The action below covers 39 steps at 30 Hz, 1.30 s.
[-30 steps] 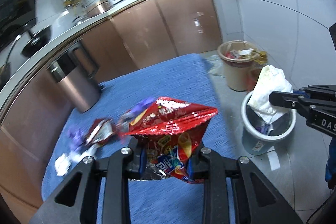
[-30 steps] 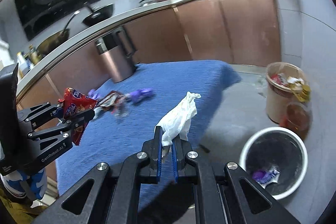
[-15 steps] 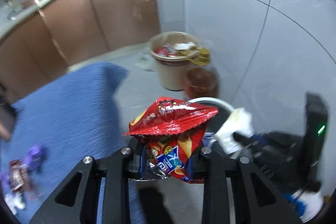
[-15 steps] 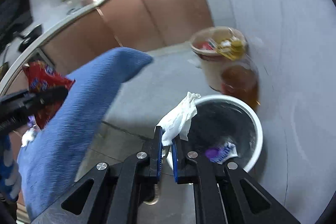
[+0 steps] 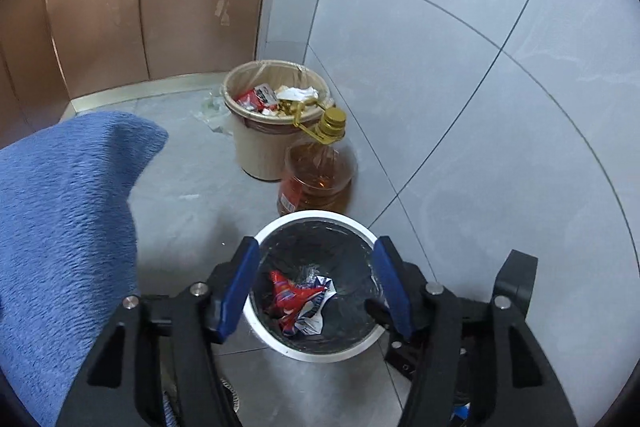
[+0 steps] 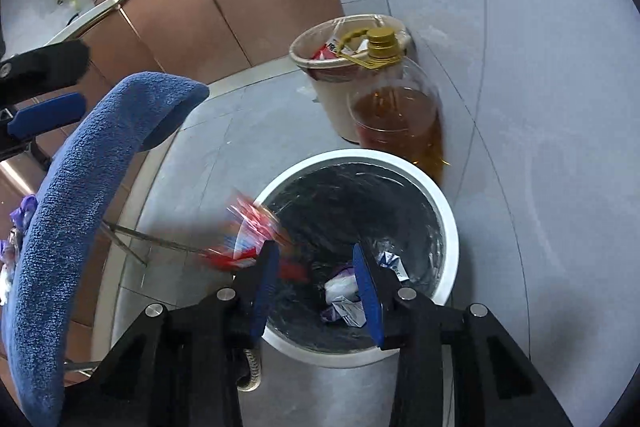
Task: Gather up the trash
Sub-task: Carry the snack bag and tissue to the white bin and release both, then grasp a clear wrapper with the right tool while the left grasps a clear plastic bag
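With both grippers tilted down over it, the white-rimmed bin (image 5: pixel 318 349) with its black liner serves as the fixed mark: two bins in all, this one and a beige bin (image 5: pixel 260 147) beyond it toward the copper cabinets (image 5: pixel 140 7), already heaped with wrappers. One oil bottle (image 5: pixel 320 171) with a gold cap stands between the two bins, touching or just beside both. Left gripper (image 5: pixel 316 291): its jaws have just been opening and now stand wide, blue pads apart above the bin mouth, nothing between them. Red snack bag (image 5: pixel 290 297) lies crumpled on the liner at the bin's bottom in the left wrist view; in the right wrist view it shows only as a red blur (image 6: pixel 250 233) at the near-left rim. Right gripper (image 6: pixel 316 287): jaws likewise have just been opening, moderately parted, gripping nothing. White tissue (image 6: pixel 340 285) lies inside the bin beside a purple-and-white wrapper (image 6: pixel 348 309). Blue-towelled table (image 5: pixel 60 227) sits left of the bin; a few purple wrappers (image 6: pixel 20 215) show at its far edge, count unclear.
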### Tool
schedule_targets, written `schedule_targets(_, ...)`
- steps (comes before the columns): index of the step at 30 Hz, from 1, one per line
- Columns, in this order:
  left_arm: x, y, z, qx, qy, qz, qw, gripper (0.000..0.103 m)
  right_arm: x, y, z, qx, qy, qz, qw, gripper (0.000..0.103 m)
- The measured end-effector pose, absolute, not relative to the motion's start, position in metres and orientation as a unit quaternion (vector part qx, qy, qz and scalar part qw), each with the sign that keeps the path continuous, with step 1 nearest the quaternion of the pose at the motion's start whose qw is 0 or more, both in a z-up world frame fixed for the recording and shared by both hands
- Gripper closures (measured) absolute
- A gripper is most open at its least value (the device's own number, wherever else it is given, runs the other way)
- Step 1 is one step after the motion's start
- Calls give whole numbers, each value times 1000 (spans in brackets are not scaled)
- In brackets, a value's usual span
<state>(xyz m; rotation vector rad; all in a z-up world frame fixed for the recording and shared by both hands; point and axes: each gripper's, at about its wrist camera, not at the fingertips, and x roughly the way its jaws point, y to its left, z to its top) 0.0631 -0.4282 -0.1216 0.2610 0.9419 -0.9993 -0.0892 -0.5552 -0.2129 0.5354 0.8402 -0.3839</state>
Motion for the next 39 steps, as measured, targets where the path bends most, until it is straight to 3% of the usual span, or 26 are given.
schedule_targets(13, 57, -303, -66, 97, 381, -402, 827, 45, -85, -499, -138, 217, 351, -126, 902, 67)
schedule_targets(22, 58, -177, -45, 72, 356, -327, 872, 45, -78, -433, -81, 165, 323, -66, 929, 67)
schedule_targets(27, 65, -99, -50, 51, 355, -271, 893, 36, -69, -391, -57, 133, 319, -31, 938, 67)
schedule_targets(39, 124, 44, -111, -66, 422, -151, 891, 36, 11, -267, -64, 54, 390, 120, 912, 62)
